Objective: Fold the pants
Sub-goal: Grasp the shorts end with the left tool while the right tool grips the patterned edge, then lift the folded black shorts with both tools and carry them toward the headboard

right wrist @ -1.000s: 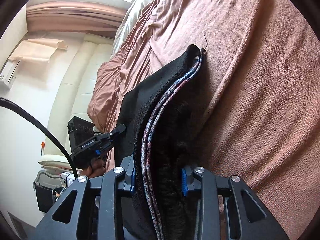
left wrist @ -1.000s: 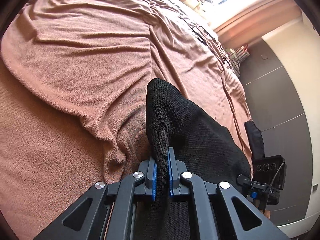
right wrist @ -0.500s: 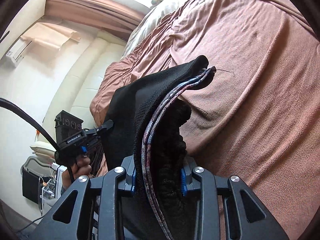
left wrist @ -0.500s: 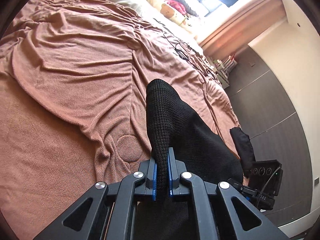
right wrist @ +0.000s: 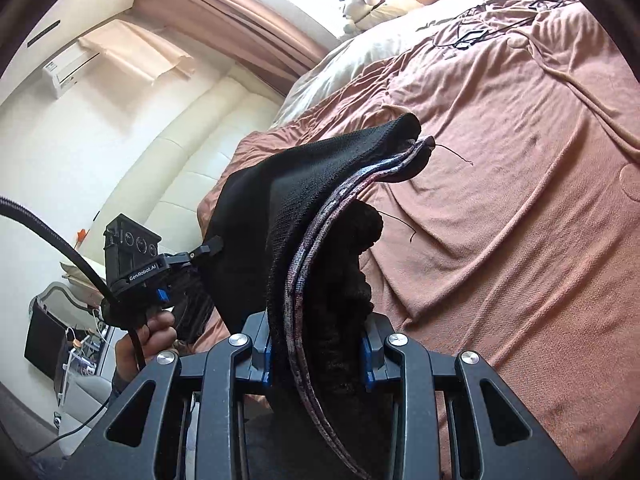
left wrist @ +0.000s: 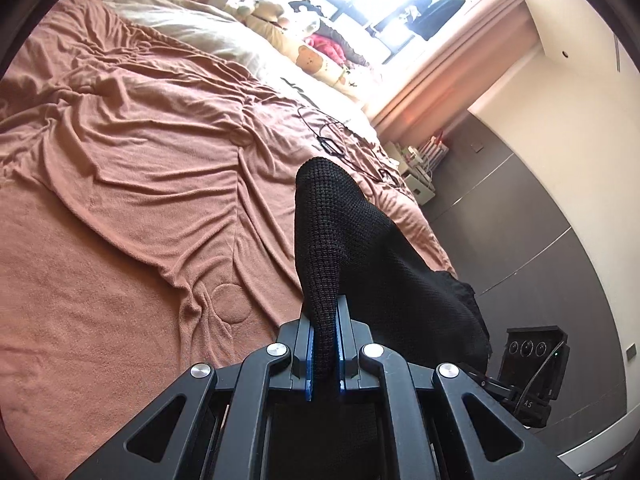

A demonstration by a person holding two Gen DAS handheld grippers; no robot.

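Observation:
The black knitted pants (left wrist: 352, 248) hang in the air above a bed with a pink-brown blanket (left wrist: 140, 168). My left gripper (left wrist: 324, 344) is shut on a thin edge of the black cloth. My right gripper (right wrist: 318, 354) is shut on a thick bunch of the pants (right wrist: 320, 216), with a purple-grey striped band showing along the fold. The cloth spans between both grippers. The left gripper also shows in the right wrist view (right wrist: 208, 246), pinching the far end of the pants.
The blanket (right wrist: 520, 200) is wrinkled. A black cable and glasses (left wrist: 332, 140) lie on it near the cream pillows (left wrist: 224, 40) and stuffed toys by the window. A cream headboard (right wrist: 192, 152) stands to the left in the right wrist view. Dark wardrobe doors (left wrist: 520, 220) stand beyond the bed.
Both grippers have lifted and tilted up with the pants, which now hang clear of the blanket. More of the room, window and pillows has come into view.

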